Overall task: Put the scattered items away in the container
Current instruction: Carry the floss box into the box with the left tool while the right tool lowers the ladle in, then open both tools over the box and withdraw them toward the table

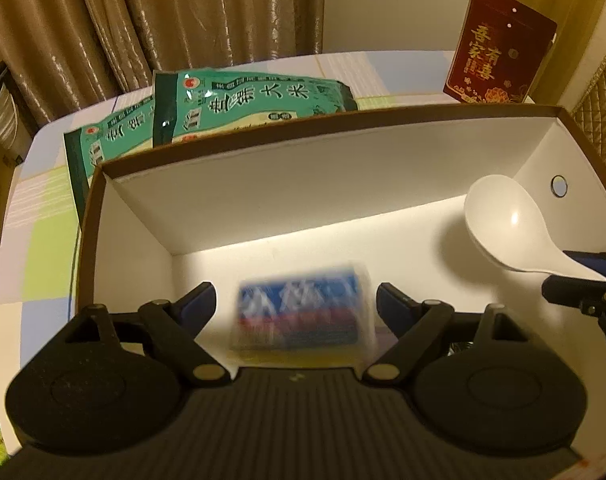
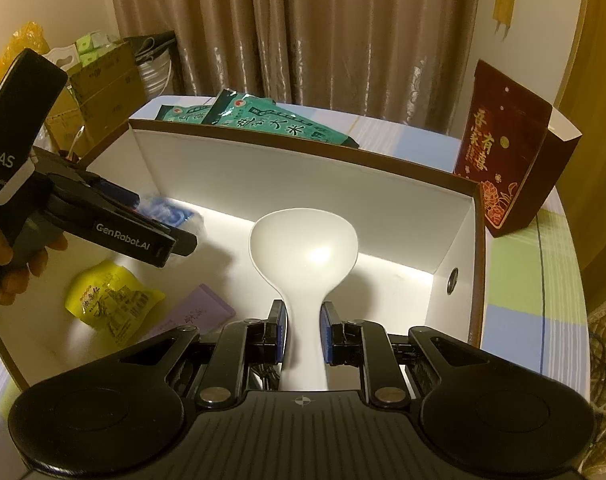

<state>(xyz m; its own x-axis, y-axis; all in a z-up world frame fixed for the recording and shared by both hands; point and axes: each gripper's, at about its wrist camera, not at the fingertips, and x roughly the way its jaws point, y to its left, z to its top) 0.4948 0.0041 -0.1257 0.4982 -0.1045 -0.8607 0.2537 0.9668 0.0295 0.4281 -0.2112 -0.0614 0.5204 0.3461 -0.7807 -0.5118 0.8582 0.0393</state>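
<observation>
The white box [image 2: 303, 184] w/ brown rim sits on the checked tablecloth [image 2: 543, 280], and most of the stuff is inside it. 1 white plastic spoon [image 2: 305, 248]: right gripper [image 2: 302, 332] is pinched on its handle, bowl end sticking out over the box floor; the handle's tail is hidden under the gripper body. 1 blue/red packet [image 1: 303, 312], too blurred to read, is between the left gripper [image 1: 296, 304] pads but they're spread wide, not touching it. In the right wrist view it's mostly blocked by that gripper. Also on the floor: 1 yellow snack bag [image 2: 111, 304], 1 lilac flat packet [image 2: 199, 312], partly cut off by the fingers. Outside, behind the far wall: 2 teal rice bags [image 1: 255, 100], lower halves hidden. 1 dark red gift bag [image 2: 503, 160] stands beside the box.
</observation>
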